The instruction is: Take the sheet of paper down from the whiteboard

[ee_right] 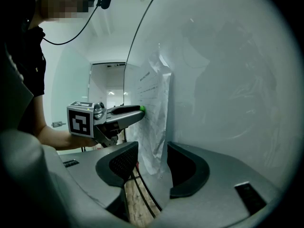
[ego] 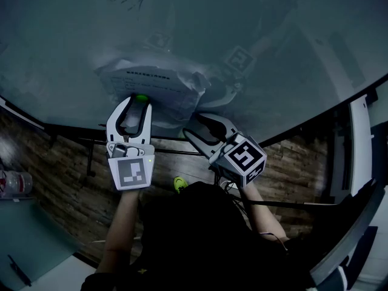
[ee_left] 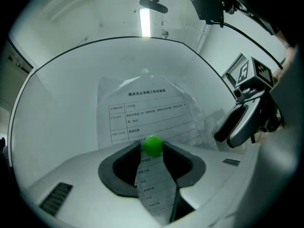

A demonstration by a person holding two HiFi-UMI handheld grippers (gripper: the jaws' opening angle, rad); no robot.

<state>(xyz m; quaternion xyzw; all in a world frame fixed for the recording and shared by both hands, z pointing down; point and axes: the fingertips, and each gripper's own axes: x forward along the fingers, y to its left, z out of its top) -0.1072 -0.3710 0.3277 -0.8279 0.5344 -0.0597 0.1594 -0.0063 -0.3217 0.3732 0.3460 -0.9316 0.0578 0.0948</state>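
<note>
Left gripper [ego: 139,103]: level, tips drawn in narrowly on the green magnet [ee_left: 153,146]. Contact appears made on both sides of the ball, and nothing else is between the tips.

Right gripper [ee_right: 153,147]: jaws wide apart. The loose lower right edge of the sheet of paper [ee_left: 147,110] hangs between them, but neither pad presses on it.

Sheet: flat against the whiteboard [ego: 254,17] under the magnet, which sits near its lower middle. The right side is crumpled and stands off the board. No other fastener is seen in any view.

Step in hand (judgement): free the magnet while keeping control of the sheet.
- Close the right jaws on the loose edge first, since the sheet probably drops once the magnet leaves
- Pinch well in from the margin, where the crumpled paper gives poor purchase
- Draw the magnet straight off the board; dragging it sideways risks creasing or tearing the sheet
- Then peel the sheet away with the right gripper
</note>
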